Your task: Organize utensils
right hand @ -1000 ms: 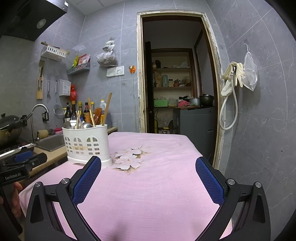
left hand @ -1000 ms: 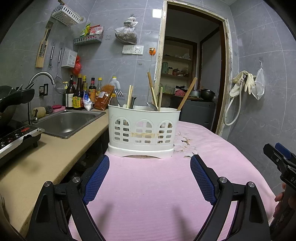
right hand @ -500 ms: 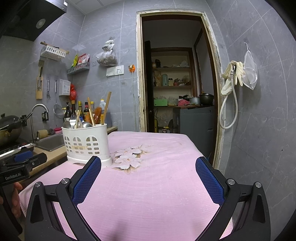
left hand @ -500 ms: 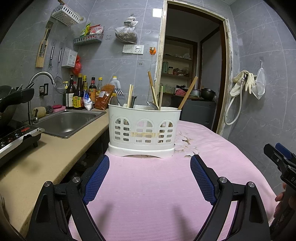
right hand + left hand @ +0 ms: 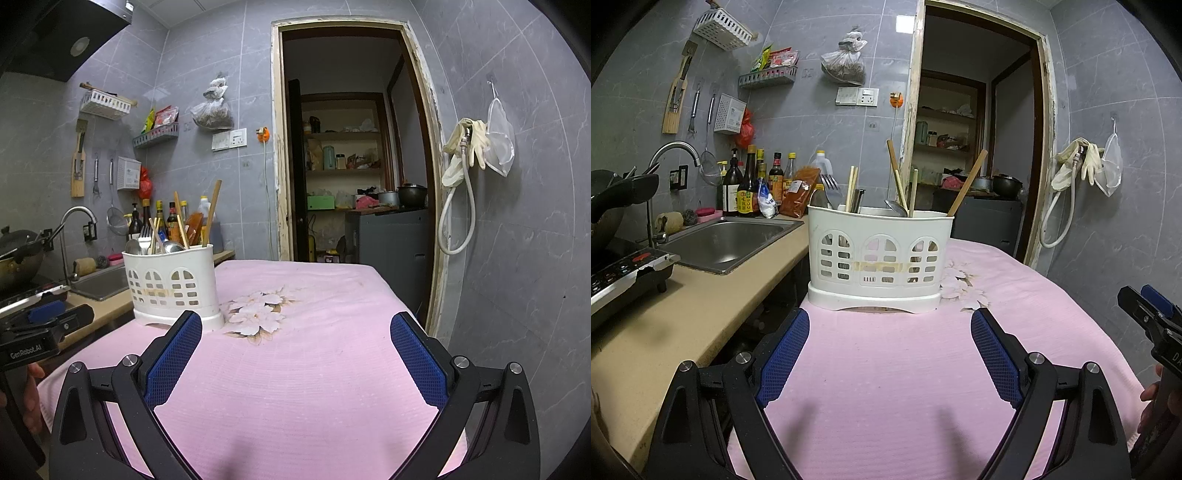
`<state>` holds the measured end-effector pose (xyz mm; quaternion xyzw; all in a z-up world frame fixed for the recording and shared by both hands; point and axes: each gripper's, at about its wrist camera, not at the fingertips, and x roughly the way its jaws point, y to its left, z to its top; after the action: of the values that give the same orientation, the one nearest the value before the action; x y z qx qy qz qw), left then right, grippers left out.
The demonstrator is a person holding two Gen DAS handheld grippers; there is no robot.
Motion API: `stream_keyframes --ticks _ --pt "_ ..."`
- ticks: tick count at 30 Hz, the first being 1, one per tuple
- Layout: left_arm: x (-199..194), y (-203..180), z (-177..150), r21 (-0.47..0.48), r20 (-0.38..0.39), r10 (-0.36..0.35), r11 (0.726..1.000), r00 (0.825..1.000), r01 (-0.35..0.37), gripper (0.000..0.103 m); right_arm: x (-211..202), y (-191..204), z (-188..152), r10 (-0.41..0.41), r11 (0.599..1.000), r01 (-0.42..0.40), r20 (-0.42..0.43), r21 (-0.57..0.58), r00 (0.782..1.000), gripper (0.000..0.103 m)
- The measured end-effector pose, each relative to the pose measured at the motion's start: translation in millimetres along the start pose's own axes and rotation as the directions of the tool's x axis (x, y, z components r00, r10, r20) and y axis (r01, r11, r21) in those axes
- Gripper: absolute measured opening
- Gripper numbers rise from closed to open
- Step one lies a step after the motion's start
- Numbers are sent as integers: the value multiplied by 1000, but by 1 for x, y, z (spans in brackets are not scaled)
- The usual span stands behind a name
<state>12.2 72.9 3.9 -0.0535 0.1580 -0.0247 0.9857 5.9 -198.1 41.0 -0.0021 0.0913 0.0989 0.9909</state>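
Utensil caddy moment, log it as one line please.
left gripper: open, empty | right gripper: open, empty | utensil caddy: upright on pink cloth, holds utensils

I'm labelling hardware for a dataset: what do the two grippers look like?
Both match: the left gripper and right gripper have black angular frames with silver bolts and blue mesh-textured pads. White GenRobot.AI lettering marks the left gripper's body. No cables or sleeves show.

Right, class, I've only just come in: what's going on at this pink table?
A person holds a two-finger gripper in each hand above the pink cloth. Both the left gripper and the right gripper are open and hold nothing. The white utensil caddy stands upright ahead of the left gripper, with chopsticks, spoons and a fork standing in it. No utensil is being handled yet.
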Motion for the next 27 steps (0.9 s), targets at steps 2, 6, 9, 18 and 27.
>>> stream_keyframes --ticks 2,6,9,18,27 --pt "0 0 0 0 0 0 1000 1000 0 86 0 0 -1 0 1000 0 -1 1 1000 103" --pt "1 0 0 1 -3 0 1000 1000 0 86 0 0 -4 -2 1000 2 -3 2 1000 103" --pt "2 0 -1 1 -4 -1 1000 1000 1 86 0 -1 -5 -2 1000 2 -5 3 1000 103" --pt "2 0 -1 3 -5 0 1000 1000 0 86 1 -1 -3 -2 1000 2 -5 3 1000 103" --pt "3 1 -1 2 -5 -1 1000 1000 1 86 1 -1 -4 -1 1000 1 -6 4 1000 103"
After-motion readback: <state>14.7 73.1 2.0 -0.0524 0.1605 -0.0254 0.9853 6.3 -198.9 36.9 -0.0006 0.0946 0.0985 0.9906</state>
